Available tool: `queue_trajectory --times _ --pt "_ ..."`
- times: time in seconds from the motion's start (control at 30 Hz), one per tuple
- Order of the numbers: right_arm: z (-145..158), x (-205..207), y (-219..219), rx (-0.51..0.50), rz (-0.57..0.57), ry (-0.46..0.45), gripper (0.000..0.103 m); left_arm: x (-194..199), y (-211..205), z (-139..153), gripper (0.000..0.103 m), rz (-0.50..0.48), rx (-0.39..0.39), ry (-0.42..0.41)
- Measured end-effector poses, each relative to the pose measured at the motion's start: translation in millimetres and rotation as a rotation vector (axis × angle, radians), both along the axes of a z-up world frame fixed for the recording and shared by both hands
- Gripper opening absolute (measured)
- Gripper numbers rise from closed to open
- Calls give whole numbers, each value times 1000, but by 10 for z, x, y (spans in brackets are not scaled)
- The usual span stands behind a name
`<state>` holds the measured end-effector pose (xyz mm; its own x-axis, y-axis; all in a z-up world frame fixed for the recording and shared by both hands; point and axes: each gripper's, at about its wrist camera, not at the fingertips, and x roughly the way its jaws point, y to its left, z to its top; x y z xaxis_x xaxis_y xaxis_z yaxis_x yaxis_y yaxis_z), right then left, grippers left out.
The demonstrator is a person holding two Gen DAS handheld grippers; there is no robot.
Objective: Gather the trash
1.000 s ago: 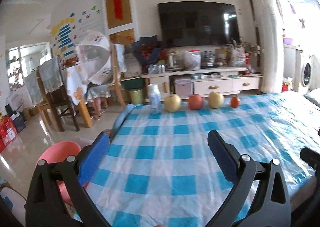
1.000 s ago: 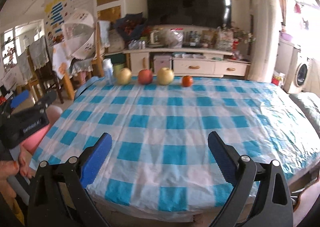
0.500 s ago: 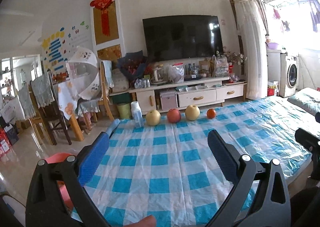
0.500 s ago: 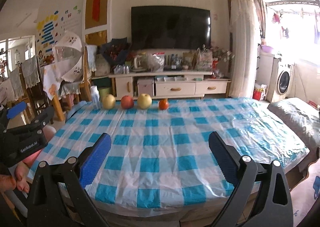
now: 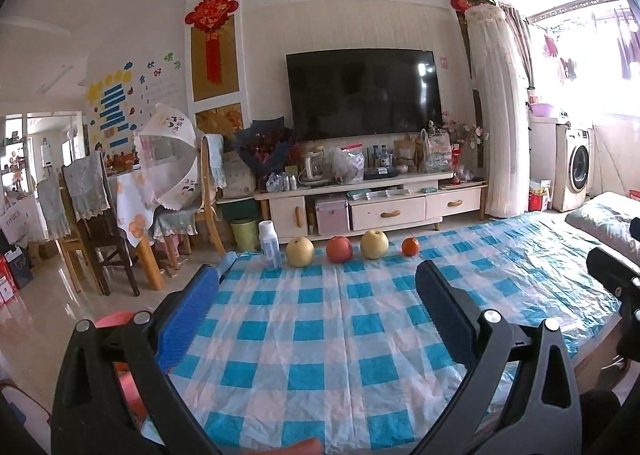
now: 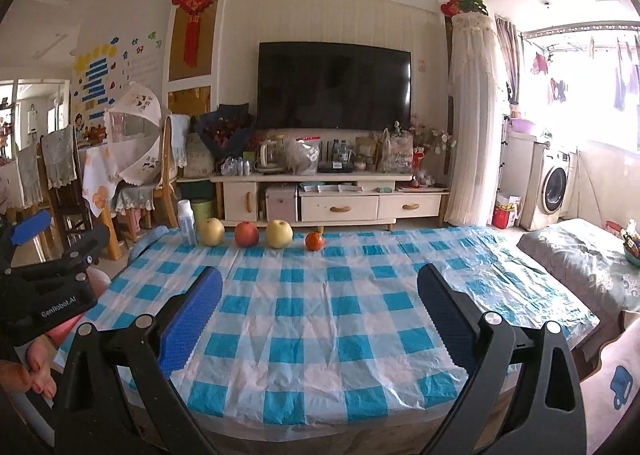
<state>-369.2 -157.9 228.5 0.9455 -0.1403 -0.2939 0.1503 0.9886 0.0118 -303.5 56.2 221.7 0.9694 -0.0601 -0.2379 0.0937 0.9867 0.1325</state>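
Note:
A table with a blue-and-white checked cloth [image 5: 320,335] [image 6: 328,319] fills both views. At its far edge stand a small white plastic bottle [image 5: 269,243] [image 6: 187,222], a yellow pear [image 5: 300,251] [image 6: 211,231], a red apple [image 5: 339,249] [image 6: 246,234], a second yellow pear [image 5: 374,244] [image 6: 279,233] and a small orange [image 5: 411,246] [image 6: 314,241]. My left gripper [image 5: 318,303] is open and empty above the near part of the table. My right gripper [image 6: 320,301] is open and empty, also over the near edge. The left gripper's body shows at the left of the right wrist view [image 6: 48,283].
A pink bin [image 5: 120,339] stands on the floor left of the table. Dining chairs and a covered table [image 5: 120,207] are at the left. A TV stand [image 5: 372,203] with clutter is behind the table. A green waste basket [image 5: 245,233] sits by it. A grey cushion [image 6: 580,255] lies at the right.
Both grippers have pulled back and tilted up from the table, so the fruit row looks farther and more of the room and ceiling shows. Both stay open and empty.

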Motion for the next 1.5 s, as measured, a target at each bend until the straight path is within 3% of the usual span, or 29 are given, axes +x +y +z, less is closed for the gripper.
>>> queue_trajectory --times 0.6,1.1,1.5 --pt "56 -66 -15 10 8 -23 97 -41 -29 45 99 17 10 14" --pt "-174 357 -51 16 12 18 97 463 34 -322 99 28 -3 122" --pt "-400 835 40 23 59 65 97 881 -16 -564 99 32 -7 163"
